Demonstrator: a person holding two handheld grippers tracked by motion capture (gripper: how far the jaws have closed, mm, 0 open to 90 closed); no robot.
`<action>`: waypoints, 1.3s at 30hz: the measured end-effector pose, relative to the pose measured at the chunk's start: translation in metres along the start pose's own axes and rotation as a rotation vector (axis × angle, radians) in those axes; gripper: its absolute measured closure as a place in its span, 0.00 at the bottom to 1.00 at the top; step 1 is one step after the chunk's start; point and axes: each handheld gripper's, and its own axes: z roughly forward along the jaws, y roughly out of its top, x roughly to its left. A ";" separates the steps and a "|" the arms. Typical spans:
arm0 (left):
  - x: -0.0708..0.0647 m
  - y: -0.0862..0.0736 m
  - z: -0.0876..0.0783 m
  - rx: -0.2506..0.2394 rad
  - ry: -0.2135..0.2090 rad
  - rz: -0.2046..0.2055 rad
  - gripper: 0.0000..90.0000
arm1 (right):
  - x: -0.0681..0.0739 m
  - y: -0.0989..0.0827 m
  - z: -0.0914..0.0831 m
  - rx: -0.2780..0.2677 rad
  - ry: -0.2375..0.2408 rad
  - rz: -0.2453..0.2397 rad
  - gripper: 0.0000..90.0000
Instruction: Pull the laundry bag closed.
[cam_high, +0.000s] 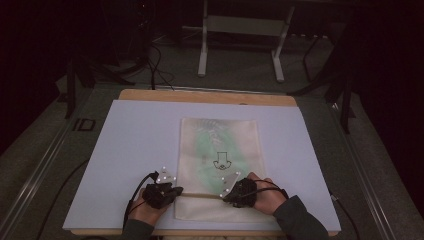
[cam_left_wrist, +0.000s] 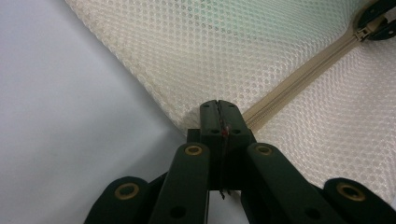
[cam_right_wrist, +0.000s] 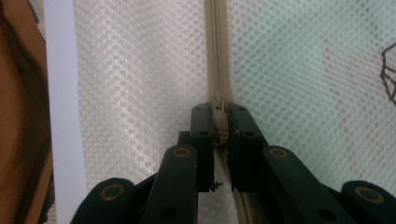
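A cream mesh zipper bag (cam_high: 218, 165) with something green inside and a small dark printed figure lies flat on the white board (cam_high: 135, 150), a little toward 5 o'clock of the board's middle, its zipper (cam_high: 200, 195) running across the end nearest the person. The left gripper (cam_high: 172, 190) sits at the bag's 8 o'clock corner, its jaws closed together on the end of the zipper tape at the bag's edge, as the left gripper view (cam_left_wrist: 219, 112) shows. The right gripper (cam_high: 227, 192) is toward 5 o'clock on the same zipper line; in the right gripper view (cam_right_wrist: 219, 112) its jaws are pinched on the zipper slider (cam_right_wrist: 217, 100), with the closed teeth running away ahead of it. In the left gripper view the slider (cam_left_wrist: 363, 31) lies far along the tape at 2 o'clock, held by the other gripper's jaws. Judging from this, both grips are set and the bag is anchored, but the pull along the zipper has hardly progressed, if at all; which stretch is open I cannot tell. The white board rests on a wooden tabletop (cam_high: 205, 96) whose edge shows at 12 o'clock. Beyond it the room is dim: grey carpet, a white metal frame (cam_high: 240, 35) at 12 o'clock, and dark cables (cam_high: 157, 70) trailing over the floor at 11 o'clock.
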 end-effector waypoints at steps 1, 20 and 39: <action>0.000 0.000 0.000 -0.001 0.001 0.000 0.99 | 0.000 -0.001 0.000 0.000 -0.001 0.002 0.92; 0.000 0.000 0.000 -0.001 0.000 0.002 0.99 | -0.001 -0.014 -0.006 0.009 -0.008 0.014 0.92; 0.000 0.000 0.000 -0.001 0.002 0.000 0.99 | -0.002 -0.027 -0.012 0.017 -0.012 0.033 0.91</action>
